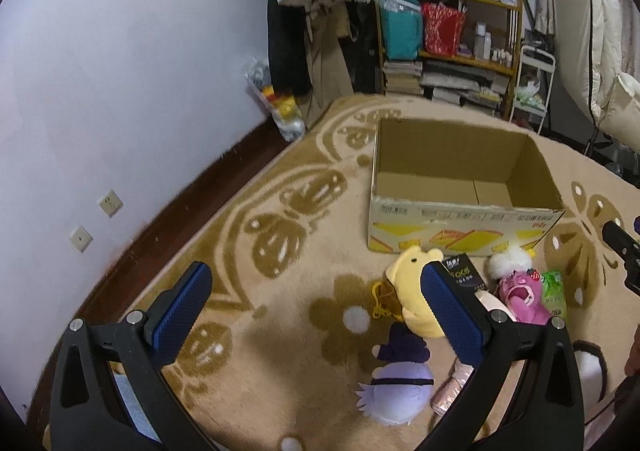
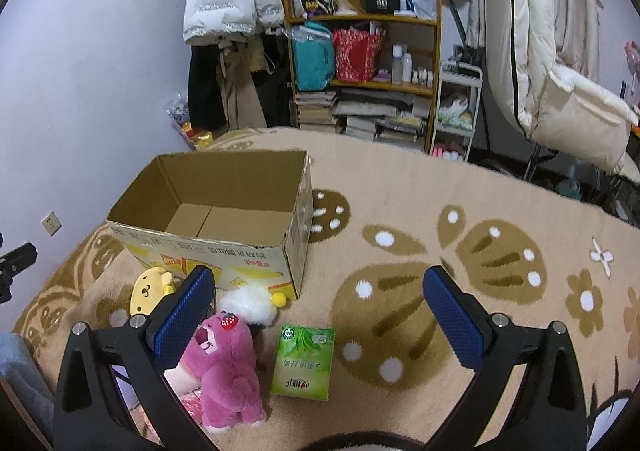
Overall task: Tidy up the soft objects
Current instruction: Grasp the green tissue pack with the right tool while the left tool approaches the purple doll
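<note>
Both grippers, left (image 1: 316, 303) and right (image 2: 316, 311), are hovering spread and empty, so the right should be closing squarely around the pink plush (image 2: 226, 367) before lifting toward the box (image 2: 224, 247).

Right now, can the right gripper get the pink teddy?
Probably yes. The right gripper is open and holds nothing, and the pink plush bear lies uncovered on the rug just below its left finger, beside the green tissue pack.

Beige rug (image 2: 400, 187) with brown butterflies and white dots; brown cardboard box (image 2: 224, 187) printed yellow; a pink bear (image 2: 224, 371), yellow plush (image 1: 416, 291), purple plush (image 1: 400, 379), green tissue pack (image 2: 304, 363), blue textured gripper pads (image 2: 452, 315).
</note>
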A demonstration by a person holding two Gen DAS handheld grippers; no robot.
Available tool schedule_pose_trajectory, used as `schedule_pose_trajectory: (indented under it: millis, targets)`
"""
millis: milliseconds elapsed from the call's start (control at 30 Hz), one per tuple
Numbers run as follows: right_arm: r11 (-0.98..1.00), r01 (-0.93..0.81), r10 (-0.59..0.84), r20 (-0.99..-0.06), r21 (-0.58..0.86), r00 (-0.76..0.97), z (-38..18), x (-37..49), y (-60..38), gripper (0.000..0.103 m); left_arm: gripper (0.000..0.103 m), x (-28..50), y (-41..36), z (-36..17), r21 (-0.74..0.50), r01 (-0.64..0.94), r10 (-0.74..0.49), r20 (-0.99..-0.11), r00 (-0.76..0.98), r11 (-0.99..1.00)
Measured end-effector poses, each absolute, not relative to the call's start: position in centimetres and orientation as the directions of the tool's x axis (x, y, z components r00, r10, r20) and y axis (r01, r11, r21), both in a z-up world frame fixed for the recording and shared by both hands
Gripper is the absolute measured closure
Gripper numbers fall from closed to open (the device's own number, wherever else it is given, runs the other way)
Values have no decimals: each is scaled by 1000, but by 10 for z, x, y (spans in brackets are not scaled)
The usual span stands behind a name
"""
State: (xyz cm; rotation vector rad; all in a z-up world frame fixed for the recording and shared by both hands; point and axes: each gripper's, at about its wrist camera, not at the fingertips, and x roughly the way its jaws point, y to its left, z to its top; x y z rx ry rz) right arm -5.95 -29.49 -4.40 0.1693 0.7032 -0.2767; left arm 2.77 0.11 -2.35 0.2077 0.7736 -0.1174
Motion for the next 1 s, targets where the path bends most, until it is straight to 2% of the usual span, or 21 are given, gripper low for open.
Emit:
schedule_pose_trajectory:
  millis: [267, 400, 700, 1000]
  targets:
    - [945, 304, -119, -737, 121, 665, -66, -38, -306, 0, 0, 50, -15, -55, 153, 219, -9, -802, 598, 964]
    - [940, 315, -102, -775, 130, 624, -79, -28, -311, 0, 0, 57, -20, -70, 115, 242, -25, -860, 510, 964]
    - [935, 331, -61, -859, 130, 509, -112, -12, -316, 0, 0, 65, -29, -96, 136, 252, 21, -911, 412, 958]
    - [917, 363, -17, -895, 163, 445, -136, -6, -327, 0, 0, 73, -35, -118, 144, 268, 50, -943, 329, 953]
